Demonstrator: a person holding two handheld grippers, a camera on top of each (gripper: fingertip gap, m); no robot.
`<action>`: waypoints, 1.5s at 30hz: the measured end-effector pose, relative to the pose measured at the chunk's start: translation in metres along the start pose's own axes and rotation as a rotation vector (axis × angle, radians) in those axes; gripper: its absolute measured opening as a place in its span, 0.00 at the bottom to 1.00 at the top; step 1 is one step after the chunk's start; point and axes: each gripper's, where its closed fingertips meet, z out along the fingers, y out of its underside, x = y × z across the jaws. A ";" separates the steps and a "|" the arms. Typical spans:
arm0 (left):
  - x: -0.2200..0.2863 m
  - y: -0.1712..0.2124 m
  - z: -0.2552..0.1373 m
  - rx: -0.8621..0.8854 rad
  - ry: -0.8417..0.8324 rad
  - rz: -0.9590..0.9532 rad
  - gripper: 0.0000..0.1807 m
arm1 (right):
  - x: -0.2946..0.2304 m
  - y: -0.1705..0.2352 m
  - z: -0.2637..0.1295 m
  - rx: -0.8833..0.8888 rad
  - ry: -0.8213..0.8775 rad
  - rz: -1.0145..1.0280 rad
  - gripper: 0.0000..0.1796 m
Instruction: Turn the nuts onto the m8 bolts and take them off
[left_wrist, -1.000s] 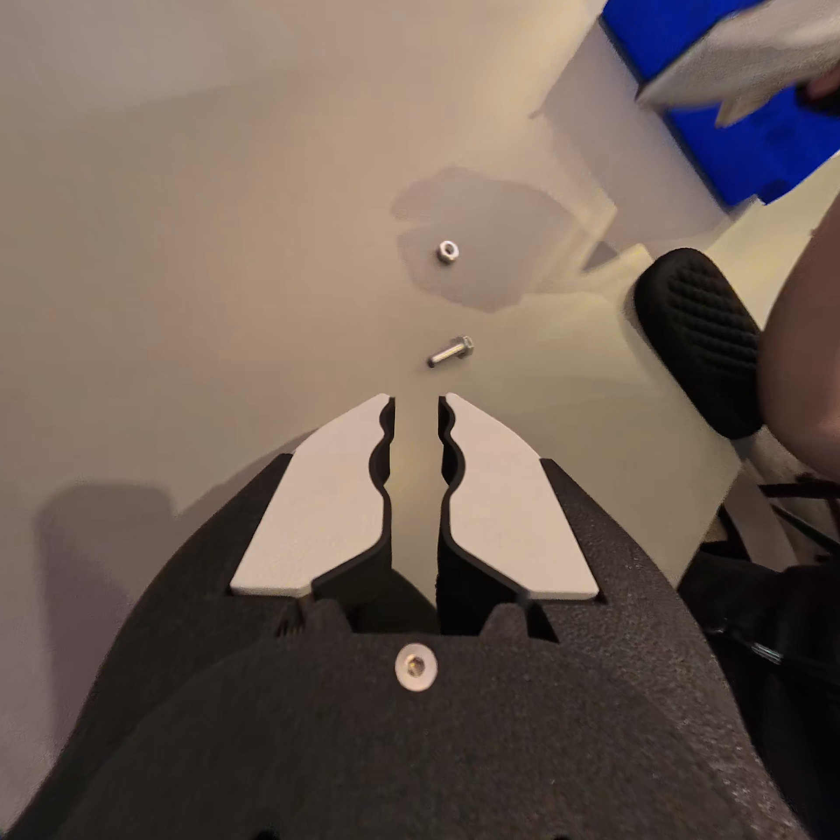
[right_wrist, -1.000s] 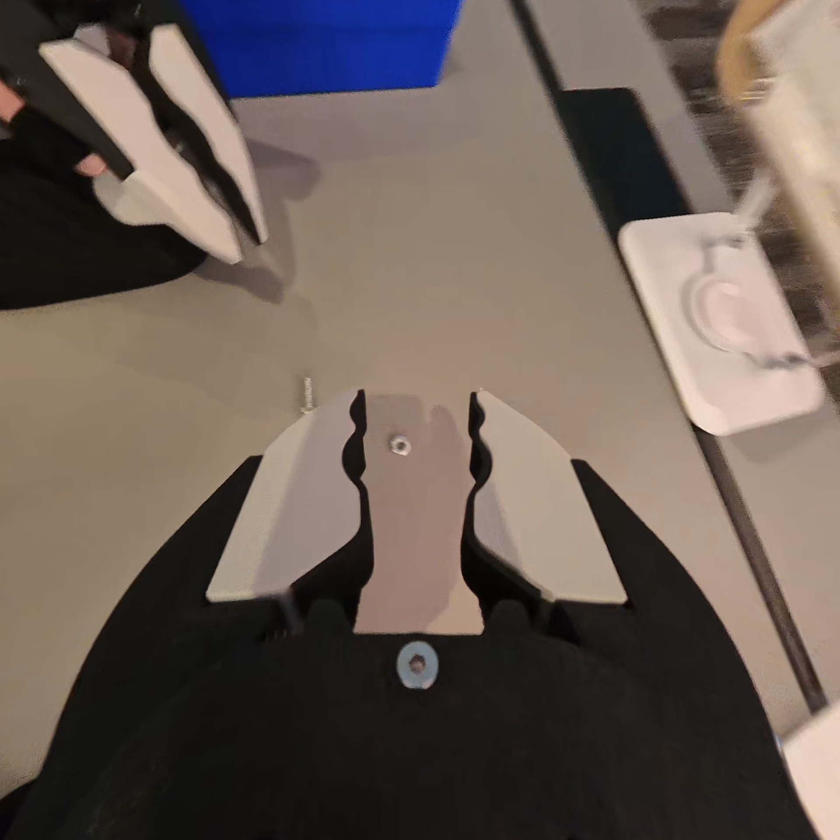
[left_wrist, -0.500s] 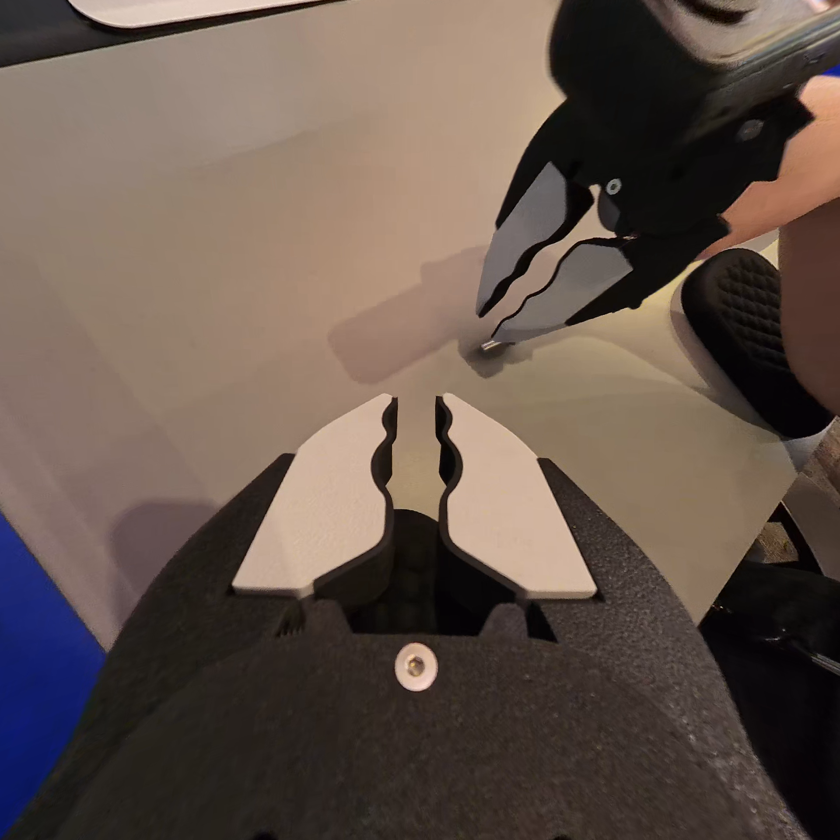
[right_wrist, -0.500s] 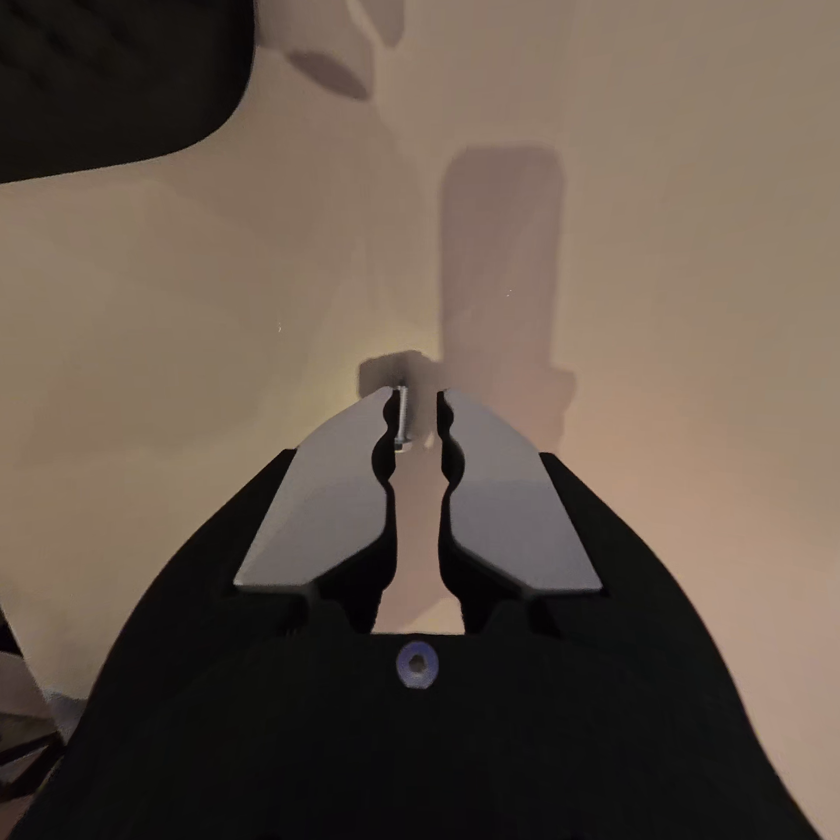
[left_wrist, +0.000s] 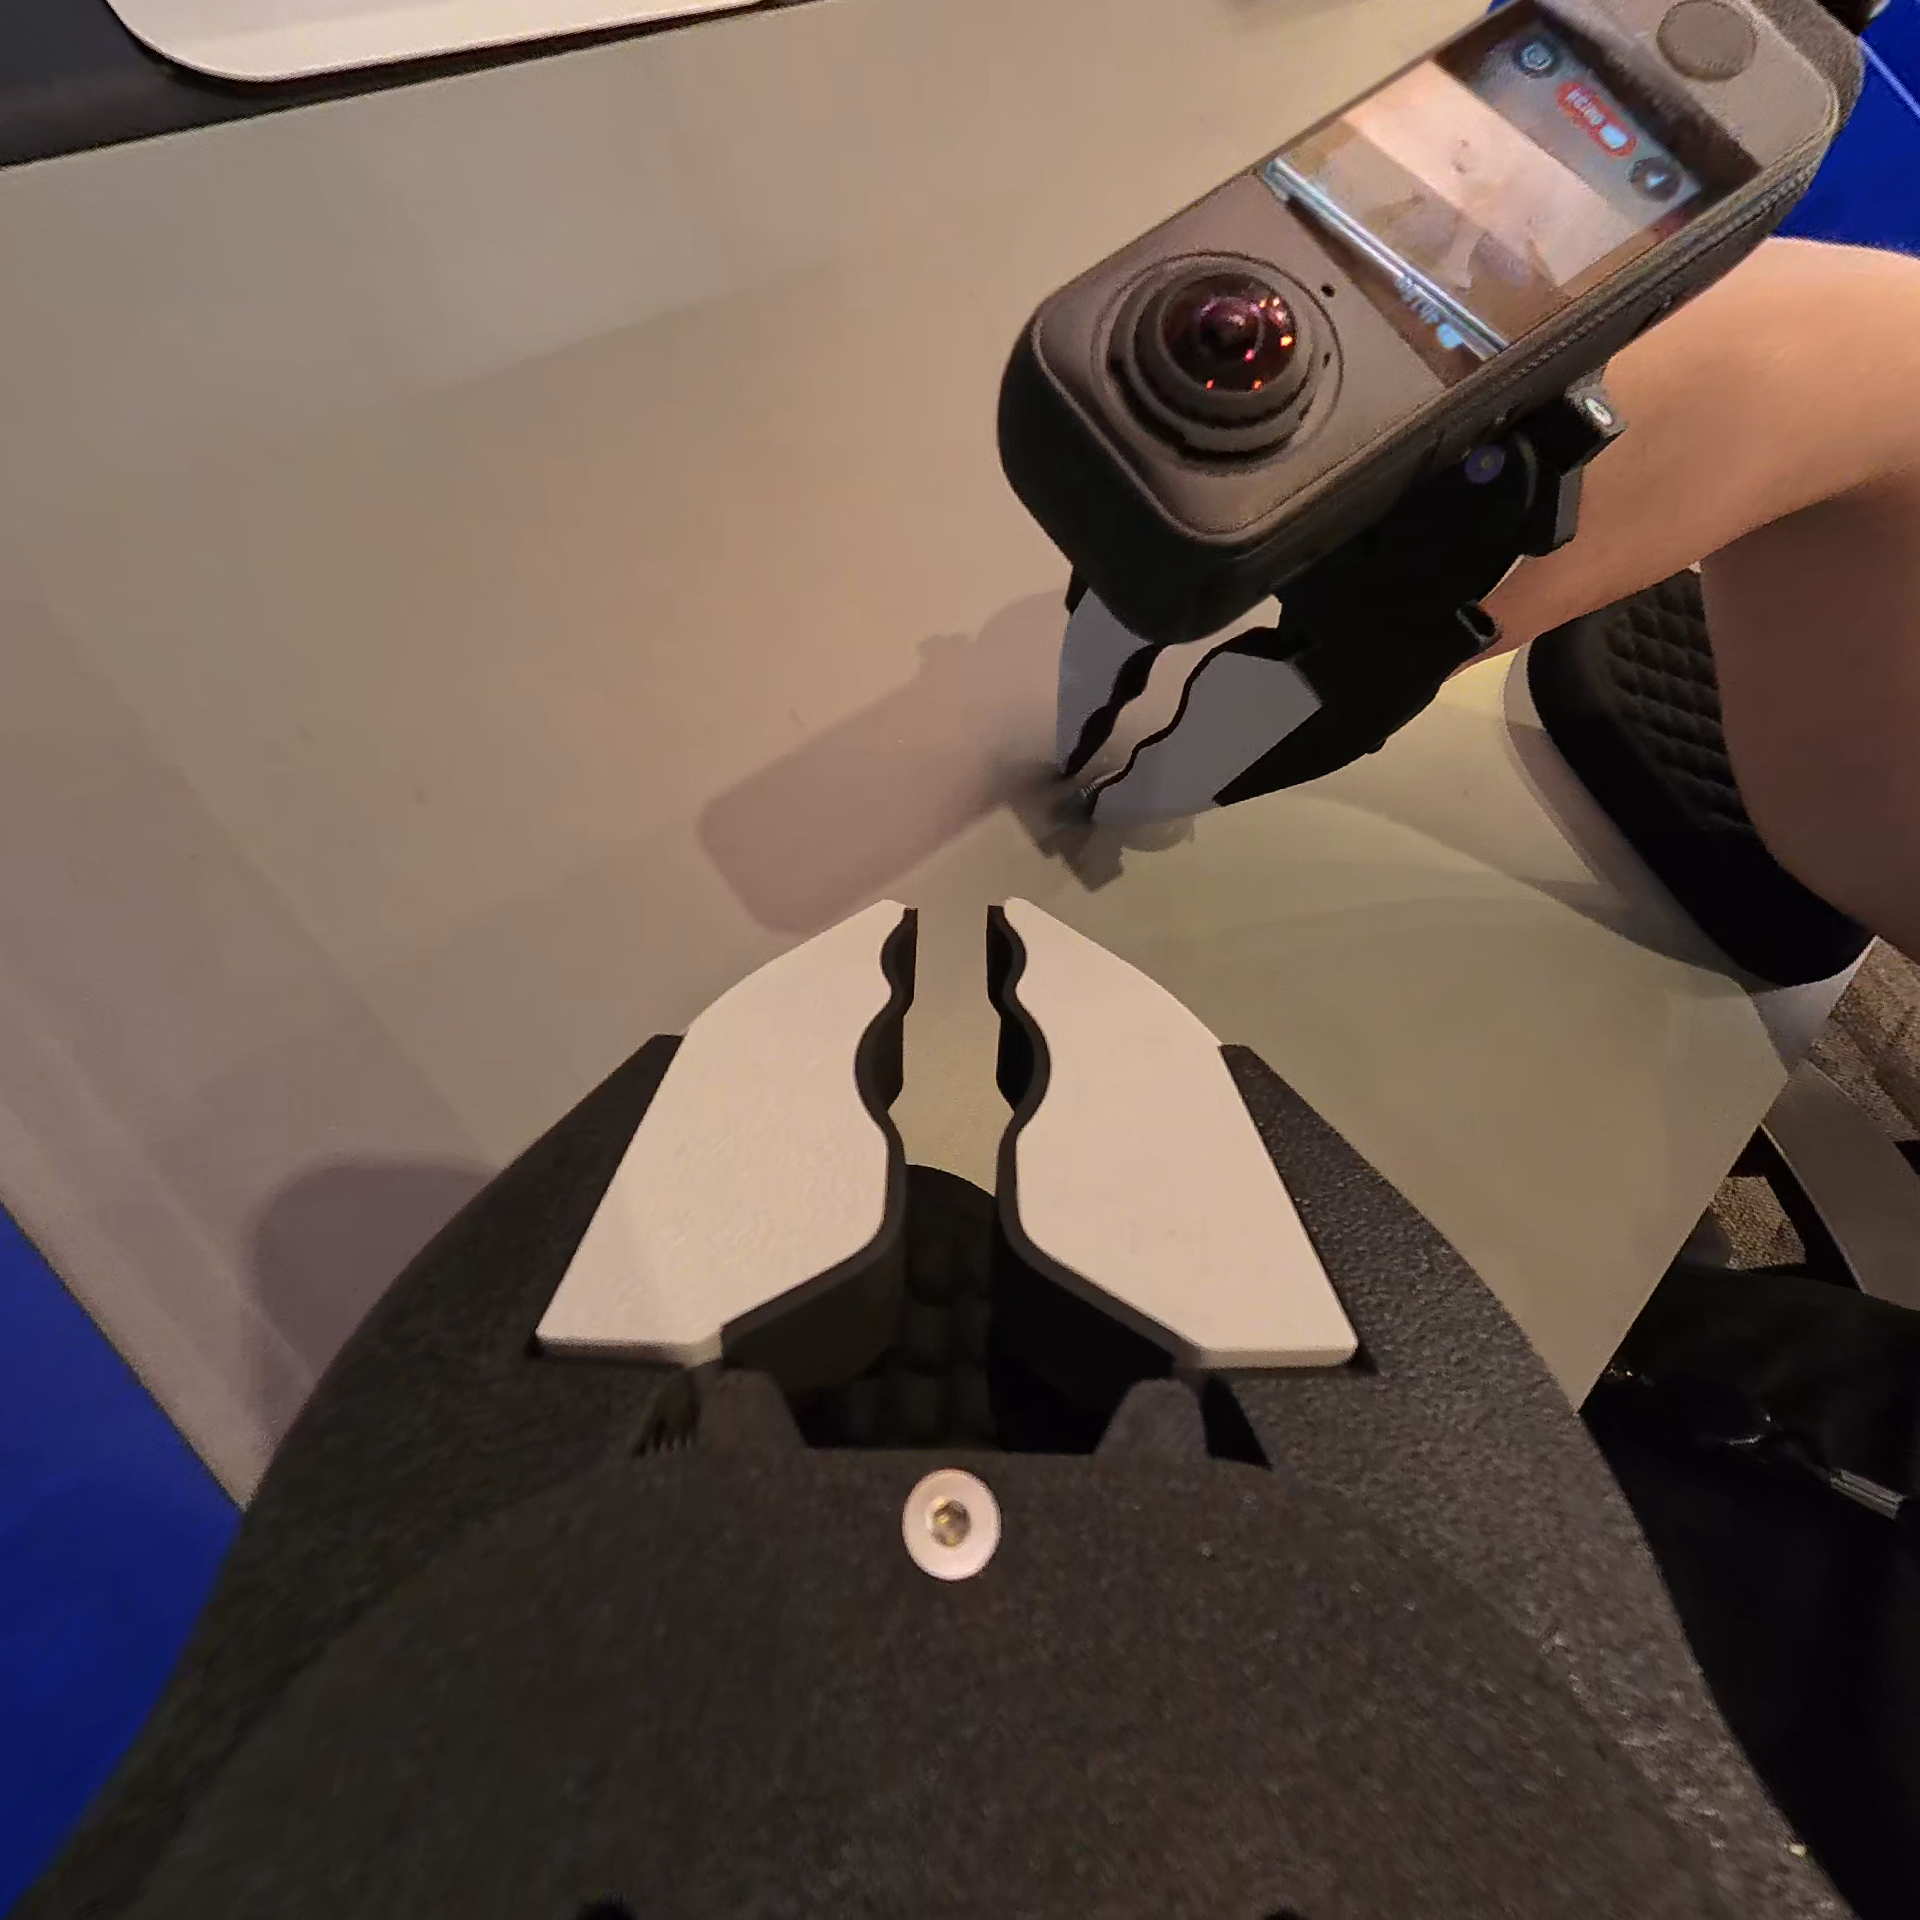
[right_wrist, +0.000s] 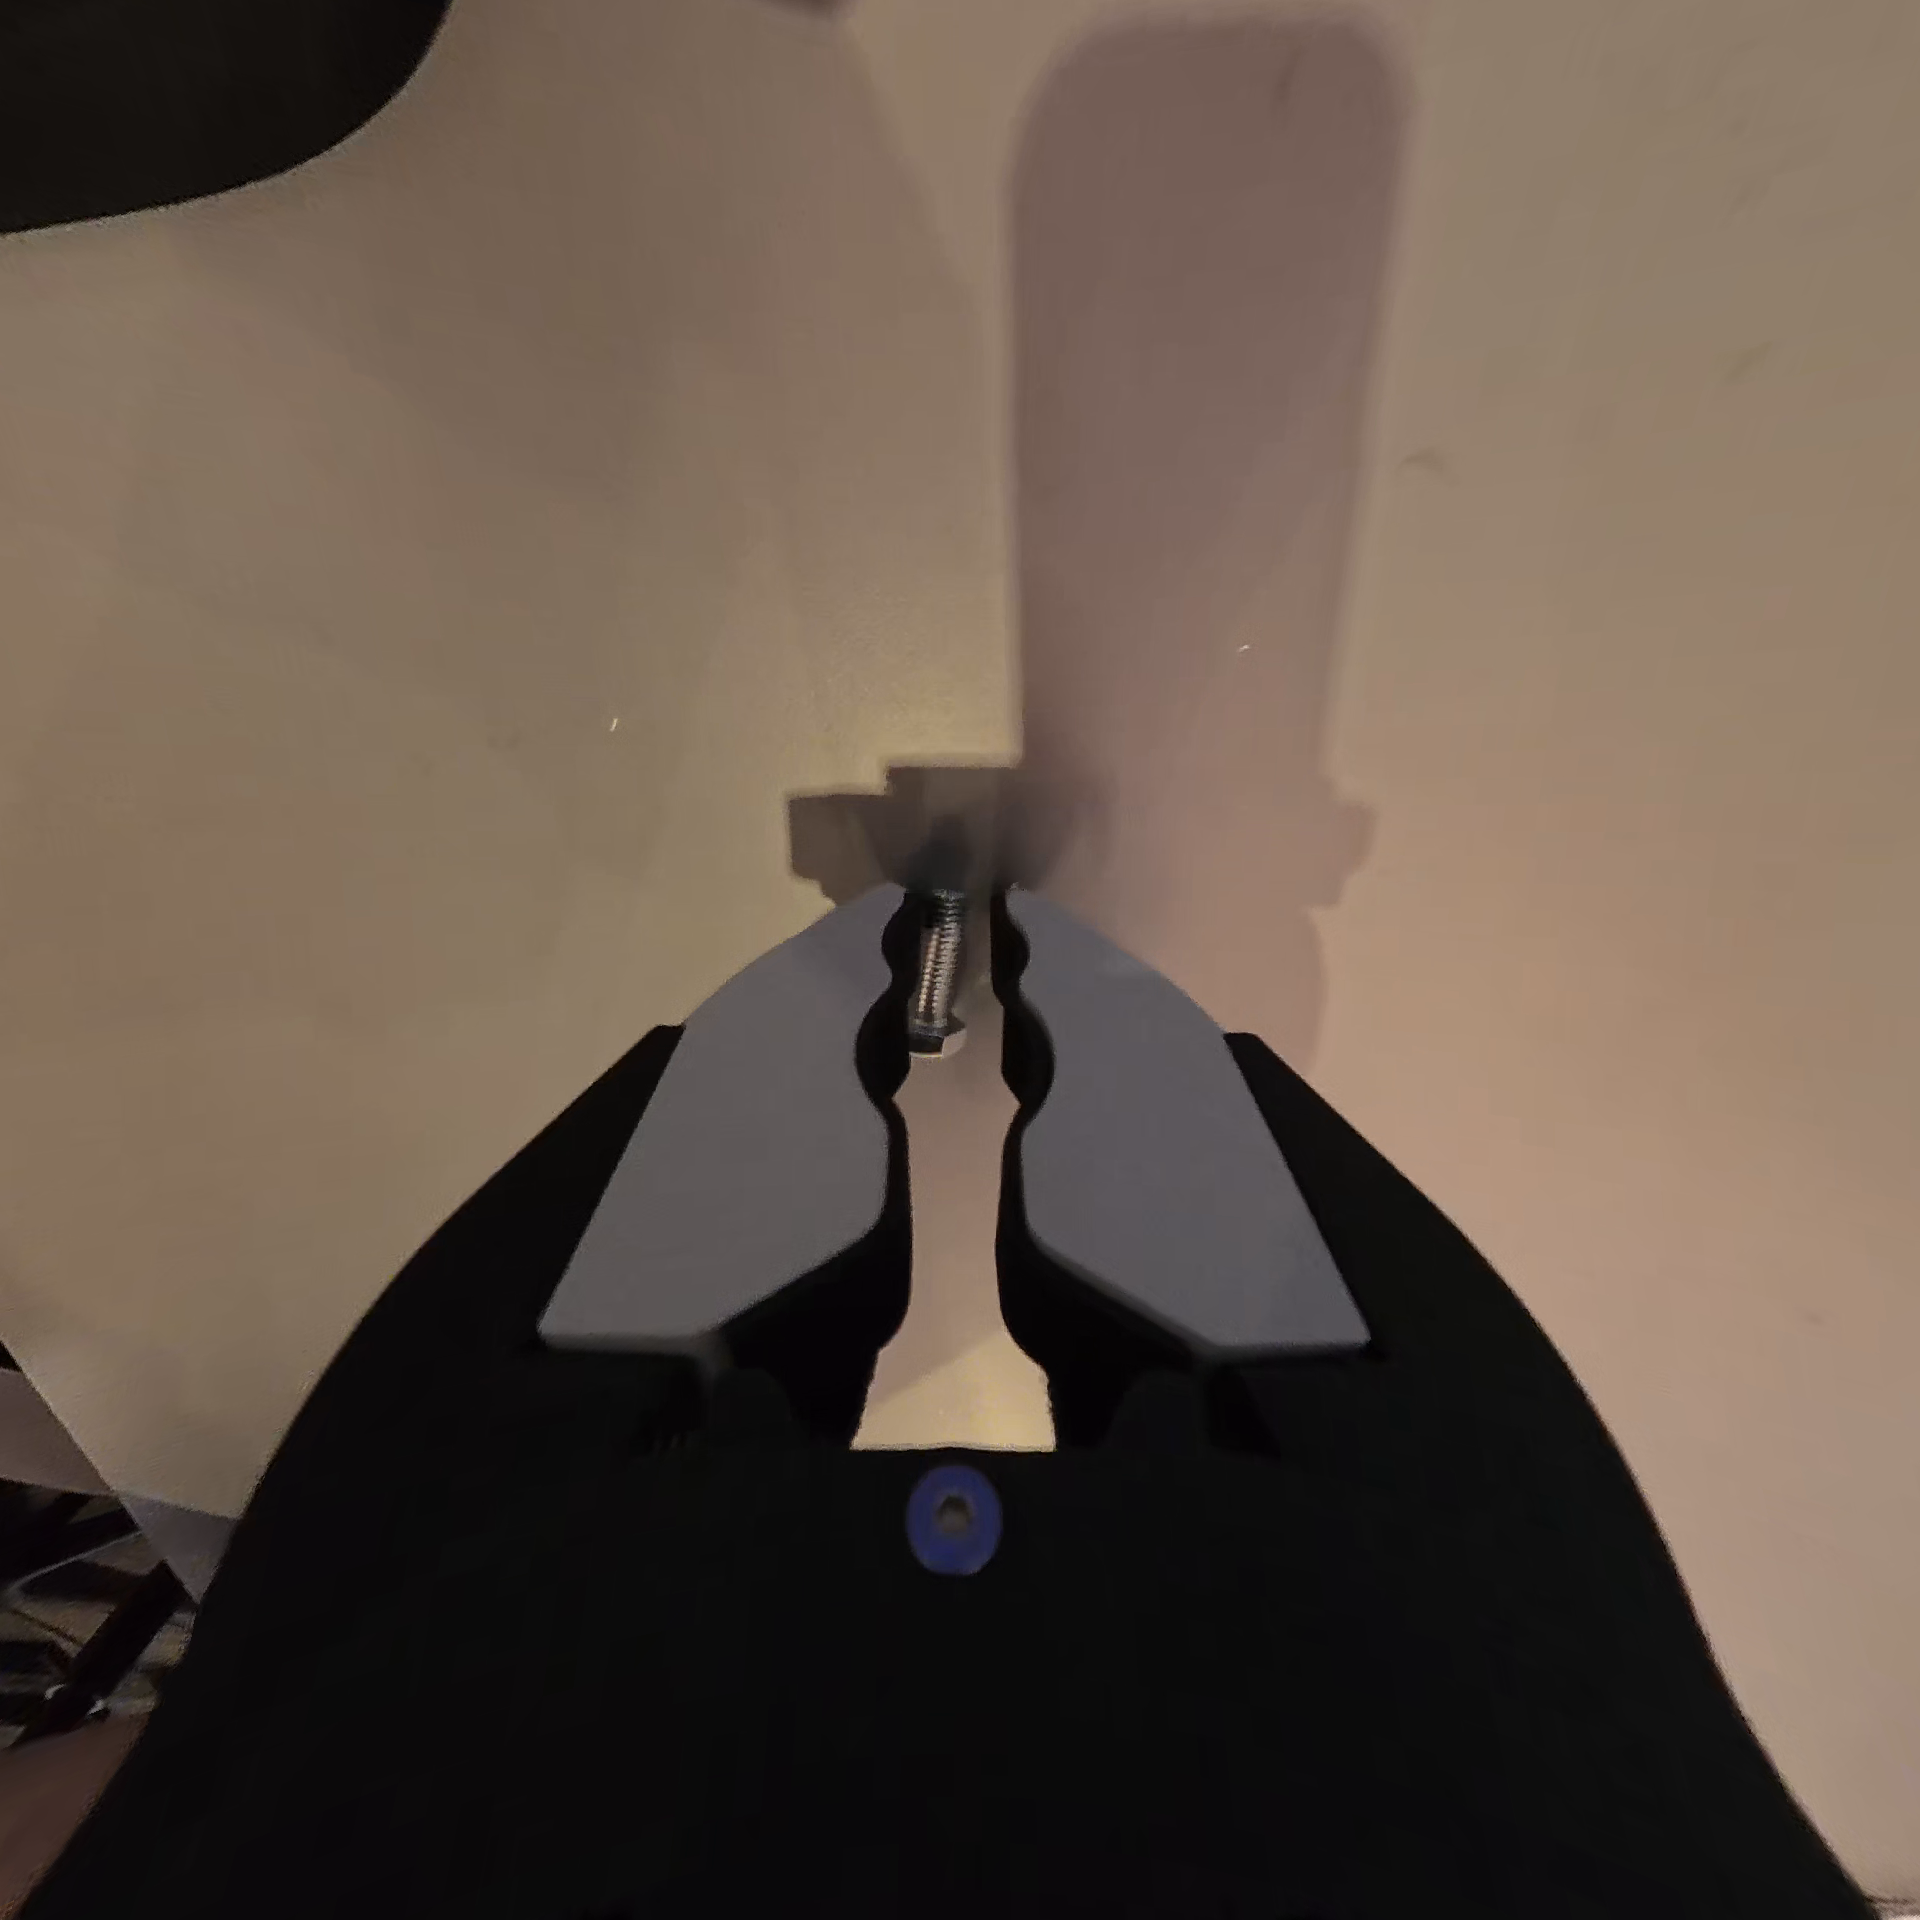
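Observation:
A small silver bolt lies on the pale table between the fingers of my right gripper, close against the left finger. A gap still shows beside it, so the jaws stand open around it. In the left wrist view the right gripper points steeply down with its tips on the table at the bolt's end. My left gripper is slightly open and empty, hovering just short of that spot. No nut is in view.
The right gripper's camera and a person's forearm fill the upper right. A black armrest sits past the table's right edge. A blue surface is at the lower left, a white flat object at the top. My hands' fingertips stand some 15 centimeters from each other.
My right gripper swung down from over the nut onto the bolt, and the bolt now sits deeper between its fingers. My left gripper turned to face it; its gap is unchanged.

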 end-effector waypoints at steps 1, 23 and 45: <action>0.000 0.000 0.000 -0.001 -0.001 0.003 0.07 | 0.000 0.000 0.000 0.000 0.002 -0.002 0.07; 0.007 -0.021 0.022 0.071 0.070 0.064 0.06 | 0.010 -0.011 -0.030 0.348 -0.111 0.115 0.04; 0.137 -0.188 0.019 0.590 0.482 0.475 0.20 | 0.018 0.021 -0.278 1.490 0.132 -0.019 0.04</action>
